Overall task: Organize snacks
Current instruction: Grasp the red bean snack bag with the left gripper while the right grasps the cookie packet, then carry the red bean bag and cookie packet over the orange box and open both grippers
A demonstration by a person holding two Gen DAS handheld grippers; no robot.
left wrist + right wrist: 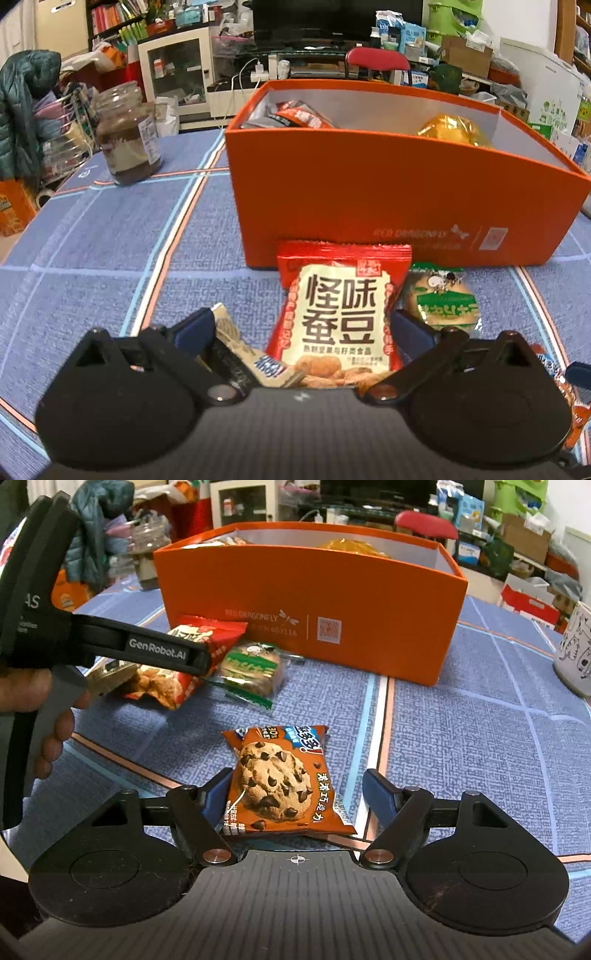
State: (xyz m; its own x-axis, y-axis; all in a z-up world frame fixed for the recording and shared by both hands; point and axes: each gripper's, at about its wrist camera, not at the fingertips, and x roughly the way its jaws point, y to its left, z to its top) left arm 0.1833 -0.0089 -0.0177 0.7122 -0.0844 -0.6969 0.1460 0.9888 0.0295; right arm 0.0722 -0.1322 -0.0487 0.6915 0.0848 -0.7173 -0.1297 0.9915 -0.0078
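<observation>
Left gripper (303, 321) first: open, clamping nothing, just straddling the red bean packet (340, 317). Right-side finger (406, 325) right at the packet's edge, other finger well clear of it and sitting over a beige packet (240, 347) instead. Lying flat on the blue cloth (92, 240), that bean packet, top edge just about at the front wall of the orange box (369, 192). Tucked beside it, also in front of the box: a green packet (443, 299) with something round inside. In the right wrist view, a hand (37, 701) wrapped round the left gripper's handle.

Right gripper (297, 786): open too, not squeezing anything. Cookie packet (280, 779) flat on the cloth between the fingers, left finger (218, 788) touching or nearly touching its edge, right one clearly apart from it. Nearer the camera than the other loose snacks, well short of the box.

Now the containers. Box open on top, pale inside, already partly filled: a red-and-black packet (299, 116) poking up at the left end, something in gold wrapping (454, 129) toward the right. Can't see what's lower down. Left of the box, apart from it, a lidded glass jar (127, 136) with brown stuff in it. Off to the right in the right wrist view, a white mug (576, 650) with doodles on it; no way to tell what's inside.
</observation>
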